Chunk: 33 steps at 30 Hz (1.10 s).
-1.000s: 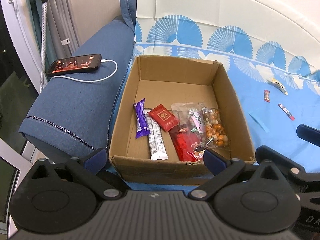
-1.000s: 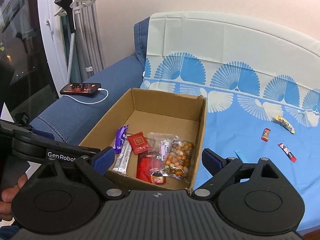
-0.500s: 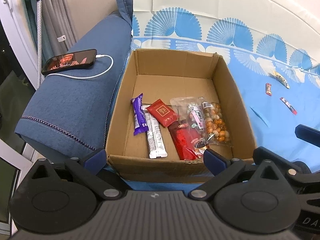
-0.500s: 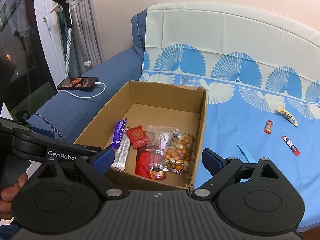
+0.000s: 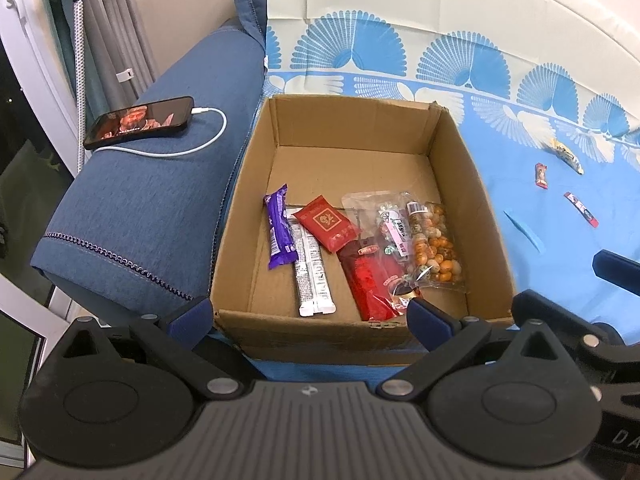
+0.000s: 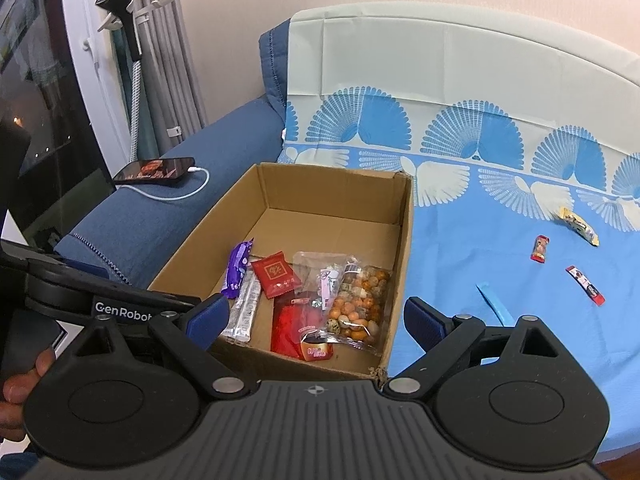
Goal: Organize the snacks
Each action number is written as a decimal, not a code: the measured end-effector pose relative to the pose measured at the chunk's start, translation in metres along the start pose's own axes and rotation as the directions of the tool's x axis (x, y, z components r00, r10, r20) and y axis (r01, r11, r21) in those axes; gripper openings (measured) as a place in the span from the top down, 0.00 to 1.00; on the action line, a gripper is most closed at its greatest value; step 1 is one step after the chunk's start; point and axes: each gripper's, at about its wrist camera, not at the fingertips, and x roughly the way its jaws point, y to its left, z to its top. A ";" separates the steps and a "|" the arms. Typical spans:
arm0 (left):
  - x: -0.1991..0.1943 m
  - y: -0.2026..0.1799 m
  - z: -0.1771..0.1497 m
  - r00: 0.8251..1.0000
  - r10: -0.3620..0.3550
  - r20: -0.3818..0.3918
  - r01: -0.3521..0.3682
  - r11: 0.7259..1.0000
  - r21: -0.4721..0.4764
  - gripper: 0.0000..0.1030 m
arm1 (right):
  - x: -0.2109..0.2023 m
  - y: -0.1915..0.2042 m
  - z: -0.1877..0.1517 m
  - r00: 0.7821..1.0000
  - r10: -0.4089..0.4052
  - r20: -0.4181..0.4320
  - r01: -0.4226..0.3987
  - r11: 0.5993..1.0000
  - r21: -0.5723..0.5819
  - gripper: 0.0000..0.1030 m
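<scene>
left gripper (image 5: 308, 312) spread, empty | right gripper (image 6: 316, 320) spread, empty, both hovering at cardboard box (image 5: 356, 336) near rim | packets gathered inside | loose snacks (image 6: 540, 249) on cloth, 2 o'clock, likely next

Matt brown cardboard box (image 5: 452, 152) (raw, frayed edges); glossy foil and clear plastic snack wrappers (image 5: 434, 240); woven blue denim-like sofa armrest (image 5: 152, 196); smooth printed cloth cover (image 6: 500, 208).

phone (image 5: 140, 121) lit, flat on blue sofa arm (image 5: 152, 208) | white cable (image 5: 188, 148) plugged in | fan-print blue cloth (image 6: 500, 208) over seat | grey curtain (image 6: 168, 60) behind
</scene>
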 end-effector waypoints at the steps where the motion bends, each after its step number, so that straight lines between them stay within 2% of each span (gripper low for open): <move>1: 0.000 -0.002 0.002 1.000 0.001 0.000 -0.001 1.000 0.004 0.00 | 0.000 -0.003 0.000 1.000 0.001 0.002 -0.001 1.000 0.010 0.08; 5: -0.001 -0.012 0.012 1.000 -0.001 0.004 0.001 1.000 0.016 0.00 | -0.001 -0.015 0.002 1.000 -0.009 0.017 0.008 0.999 0.041 0.08; 11: 0.002 -0.045 0.038 0.999 -0.038 0.007 0.037 0.998 0.060 0.00 | -0.008 -0.053 0.003 0.995 -0.079 0.057 0.072 0.992 0.108 0.08; 16: 0.011 -0.089 0.062 0.997 -0.078 0.001 0.078 0.991 0.110 0.00 | -0.014 -0.109 -0.002 0.982 -0.177 0.069 0.161 0.968 0.192 0.08; 20: 0.030 -0.131 0.089 0.992 -0.118 -0.037 0.122 0.982 0.143 0.00 | -0.012 -0.166 -0.006 0.962 -0.268 0.059 0.246 0.938 0.245 0.08; 24: 0.060 -0.180 0.119 0.987 -0.144 -0.070 0.154 0.971 0.184 0.00 | -0.003 -0.227 -0.009 0.938 -0.344 0.034 0.321 0.903 0.287 0.07; 28: 0.109 -0.243 0.146 0.987 -0.138 -0.076 0.154 0.949 0.276 0.00 | 0.018 -0.286 -0.010 0.919 -0.394 -0.020 0.378 0.864 0.332 0.07; 31: 0.156 -0.293 0.161 0.979 -0.159 -0.124 0.193 0.918 0.347 0.00 | 0.052 -0.323 -0.011 0.914 -0.397 -0.084 0.401 0.855 0.328 0.06; 33: 0.191 -0.323 0.169 0.977 -0.153 -0.147 0.199 0.903 0.381 0.00 | 0.080 -0.345 -0.012 0.899 -0.419 -0.131 0.438 0.847 0.301 0.06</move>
